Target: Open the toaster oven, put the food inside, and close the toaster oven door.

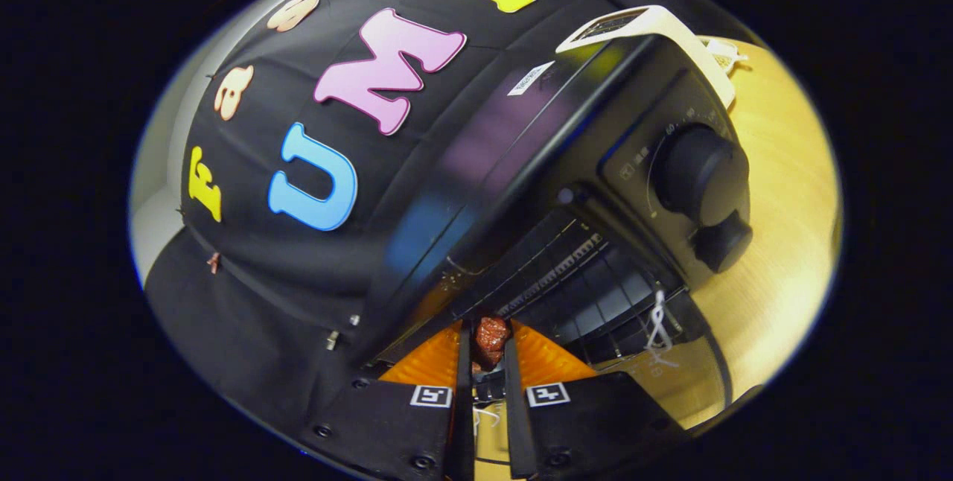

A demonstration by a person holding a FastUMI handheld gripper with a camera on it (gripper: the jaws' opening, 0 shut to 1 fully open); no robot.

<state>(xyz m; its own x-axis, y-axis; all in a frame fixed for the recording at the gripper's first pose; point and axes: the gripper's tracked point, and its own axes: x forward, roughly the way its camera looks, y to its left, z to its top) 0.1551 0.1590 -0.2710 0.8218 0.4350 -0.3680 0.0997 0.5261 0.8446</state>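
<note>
A: Claw (489,347) first. Status?

B: Fingers drawn close together, both pressing on a small reddish-brown glazed chunk of food (491,340). It is clamped between the tips, with a narrow gap running back behind it.

A: Where is the food relative to the oven?

B: At the mouth of the black metal toaster oven (566,190), just in front of the open cavity. The wire rack (588,295) lies just beyond and to the right of the tips. The chunk is lumpy, slightly longer than wide, its long axis running along the fingers toward the cavity.

A: Oven orientation?

B: The whole scene appears rolled. The oven's long axis runs from near the fingers away to the far right. Its front faces the claw, and the opened glass door (670,369) lies low, to the right of the fingers, on the pale wooden tabletop (782,190).

A: Any writing?

B: Two square black-and-white markers (547,394) sit on the claw body. A small white sticker (530,79) sits on the oven's glossy top, its print too small to read. The control panel has a large round black knob (700,168) ringed with numerals, "60" just legible, and a smaller black knob (721,243) below it. Tiny icons beside them are unreadable.

A: Anything else?

B: A white boxy appliance (655,23) stands behind the oven's far end. A white string (658,321) is tied at the door.
</note>
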